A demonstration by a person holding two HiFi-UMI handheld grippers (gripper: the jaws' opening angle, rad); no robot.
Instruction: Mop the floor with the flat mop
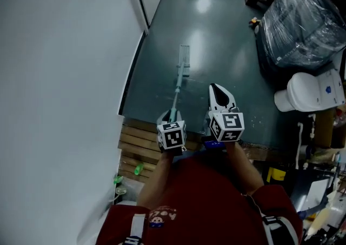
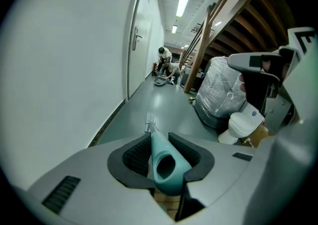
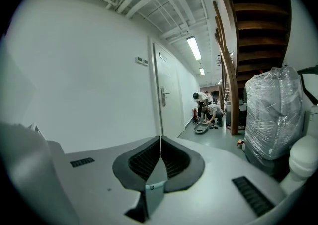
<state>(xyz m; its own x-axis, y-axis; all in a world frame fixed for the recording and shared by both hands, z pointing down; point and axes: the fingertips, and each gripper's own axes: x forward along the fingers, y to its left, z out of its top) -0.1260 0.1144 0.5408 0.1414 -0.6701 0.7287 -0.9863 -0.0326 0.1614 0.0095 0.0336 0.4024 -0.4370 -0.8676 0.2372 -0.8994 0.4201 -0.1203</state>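
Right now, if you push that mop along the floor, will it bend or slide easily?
The mop pole looks straight and thin, so it is probably stiff and light. Its flat head lies on the shiny floor, so it likely glides easily. Only the left gripper clamps the pole's end, so the head may wander.

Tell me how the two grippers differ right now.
The left gripper is clamped on the teal mop handle; the right gripper is shut on nothing. The left gripper tilts down toward the floor; the right gripper points level. Both carry marker cubes.
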